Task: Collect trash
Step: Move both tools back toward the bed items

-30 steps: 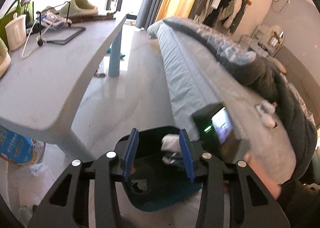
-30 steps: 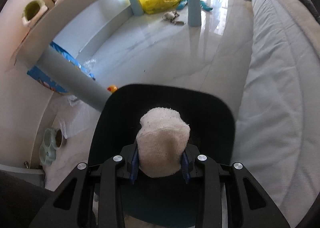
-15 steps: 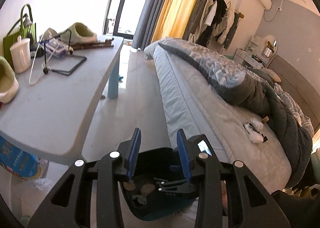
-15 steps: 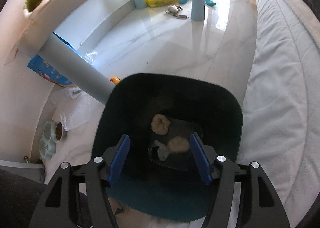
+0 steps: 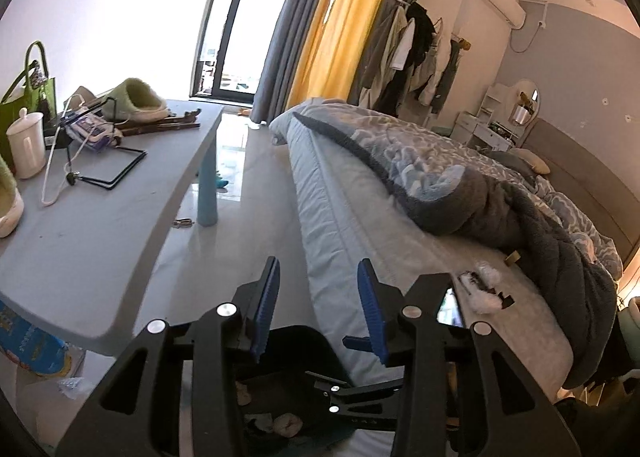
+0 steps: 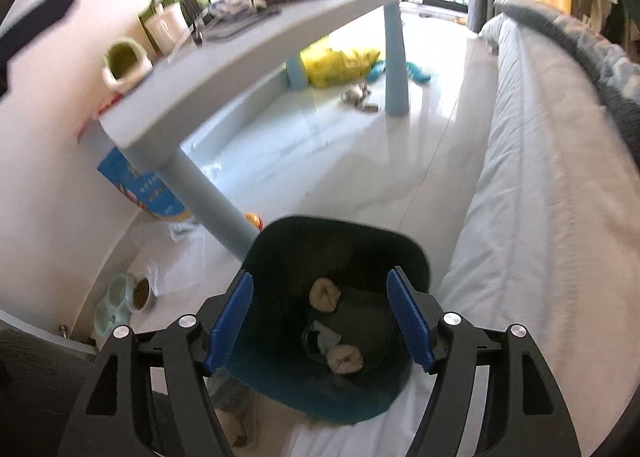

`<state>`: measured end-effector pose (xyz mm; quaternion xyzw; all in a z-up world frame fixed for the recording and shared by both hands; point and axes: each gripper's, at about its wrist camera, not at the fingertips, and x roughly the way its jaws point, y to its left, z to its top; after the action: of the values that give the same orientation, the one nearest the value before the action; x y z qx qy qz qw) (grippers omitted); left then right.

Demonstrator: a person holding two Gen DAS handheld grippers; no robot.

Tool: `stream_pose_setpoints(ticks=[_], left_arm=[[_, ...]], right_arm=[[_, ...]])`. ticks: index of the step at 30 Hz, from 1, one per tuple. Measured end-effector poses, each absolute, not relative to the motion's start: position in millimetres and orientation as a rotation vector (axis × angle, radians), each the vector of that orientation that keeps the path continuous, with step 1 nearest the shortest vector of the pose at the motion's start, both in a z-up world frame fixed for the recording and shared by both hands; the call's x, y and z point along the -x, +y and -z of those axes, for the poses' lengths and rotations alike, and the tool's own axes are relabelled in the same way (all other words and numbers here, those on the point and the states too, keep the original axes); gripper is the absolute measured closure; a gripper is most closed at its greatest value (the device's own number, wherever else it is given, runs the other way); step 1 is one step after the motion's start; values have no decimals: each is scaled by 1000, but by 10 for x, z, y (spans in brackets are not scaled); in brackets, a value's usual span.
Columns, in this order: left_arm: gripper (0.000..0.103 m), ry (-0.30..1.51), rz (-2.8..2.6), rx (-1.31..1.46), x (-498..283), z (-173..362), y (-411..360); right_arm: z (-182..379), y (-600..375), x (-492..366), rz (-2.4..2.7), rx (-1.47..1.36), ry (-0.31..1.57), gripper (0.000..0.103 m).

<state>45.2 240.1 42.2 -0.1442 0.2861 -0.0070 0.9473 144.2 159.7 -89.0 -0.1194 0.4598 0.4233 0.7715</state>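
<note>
A dark teal trash bin (image 6: 280,241) stands on the floor between the bed and the table. Two beige tissue wads (image 6: 325,294) and a dark wrapper lie in its bottom. My right gripper (image 6: 320,321) is open and empty just above the bin's mouth. My left gripper (image 5: 318,311) is open and empty, raised above the bin (image 5: 304,341) and pointing along the bed's edge. White crumpled tissues with a dark wrapper (image 5: 486,289) lie on the mattress to the right of the left gripper. The right gripper's body shows below the left fingers in the left wrist view.
A grey table (image 5: 92,217) with slippers, a cup and a green bag is on the left. The bed (image 5: 360,225) with a grey quilt fills the right. A yellow bag (image 6: 340,65) and a blue package (image 6: 140,189) lie under the table. Pet bowls (image 6: 120,297) sit by the wall.
My right gripper opened and dropped the white wad into the bin, then rose. My left gripper lifted and tilted up from the bin toward the bed.
</note>
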Motion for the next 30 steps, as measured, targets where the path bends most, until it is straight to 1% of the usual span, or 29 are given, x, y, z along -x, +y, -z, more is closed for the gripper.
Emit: stream_pose_setpoints(ticks=[2,6,8,18,26,30], left_arm=[[58,576,22,289,-482,-442,2319],[50,571,43,289,-569,-455,2152],[48,574,53,286,-610,-447,2076],[34,582,121,259,-857,-424,1604],[29,606,151,246,-1061,-347,1280],[28,626,174,244,-1177,-295,1112]], right_arm=[[786,1496,-1448,-913,246,971,32],[601,1209,-1476,-887,212,918,31],[525,1053,-1504,-868,199,896,30],[298,313,-1713,-769,144,810,29],[249,-318,-1853,-686,114,771,28],[239,-643,-1914,-644,84,758,28]])
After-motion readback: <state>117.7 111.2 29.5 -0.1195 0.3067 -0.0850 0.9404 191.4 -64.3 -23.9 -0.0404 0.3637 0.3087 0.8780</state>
